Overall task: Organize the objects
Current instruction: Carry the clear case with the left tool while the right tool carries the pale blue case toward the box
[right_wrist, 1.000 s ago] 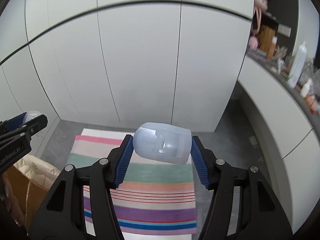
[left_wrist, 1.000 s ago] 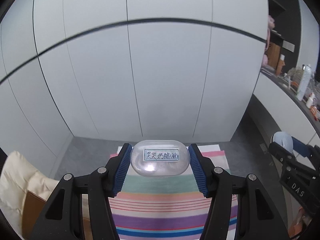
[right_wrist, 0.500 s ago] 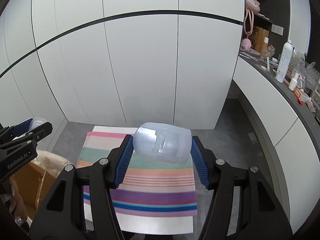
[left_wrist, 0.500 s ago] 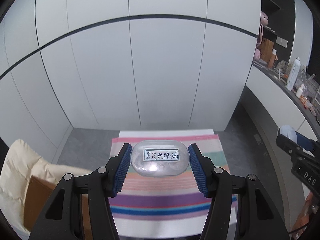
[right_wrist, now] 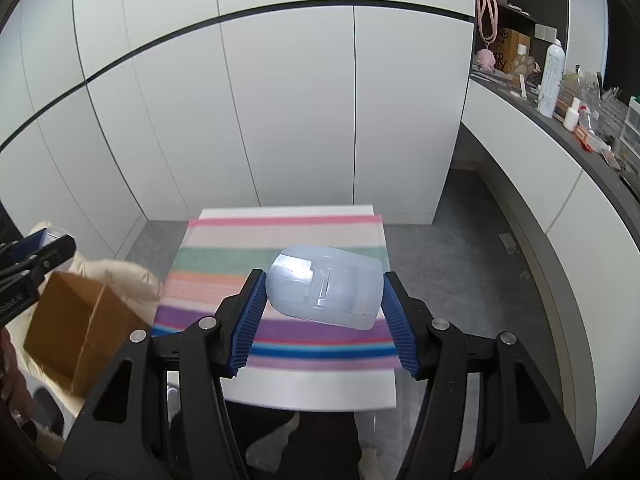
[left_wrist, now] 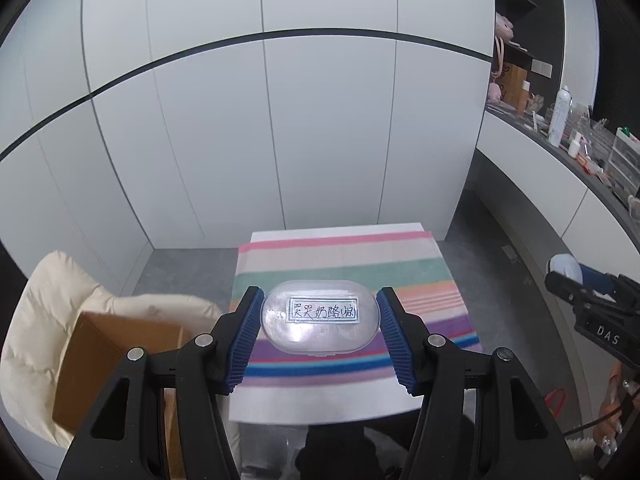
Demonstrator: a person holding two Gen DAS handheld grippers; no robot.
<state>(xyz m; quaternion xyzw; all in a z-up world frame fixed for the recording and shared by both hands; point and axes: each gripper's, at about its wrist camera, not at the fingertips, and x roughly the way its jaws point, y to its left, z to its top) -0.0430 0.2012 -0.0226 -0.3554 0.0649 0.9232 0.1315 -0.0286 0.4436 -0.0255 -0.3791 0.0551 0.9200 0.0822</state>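
While we hold both tools above a small table (left_wrist: 320,404) draped in a striped cloth (left_wrist: 344,256), the left gripper (left_wrist: 319,334) clamps a clear oval case (left_wrist: 319,322) with a handwritten label between its blue pads, and the right gripper (right_wrist: 322,314) grips a pale translucent blue case (right_wrist: 324,284), tilted slightly. To the left of the table, an open cardboard box (left_wrist: 108,364) sits on a cream cushion (left_wrist: 52,292). White cabinet doors (left_wrist: 328,128) fill the far wall.

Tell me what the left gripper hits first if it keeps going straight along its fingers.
Probably the striped cloth on the white table; the left gripper, carrying the clear labelled case, points down toward it. Depth is uncertain.
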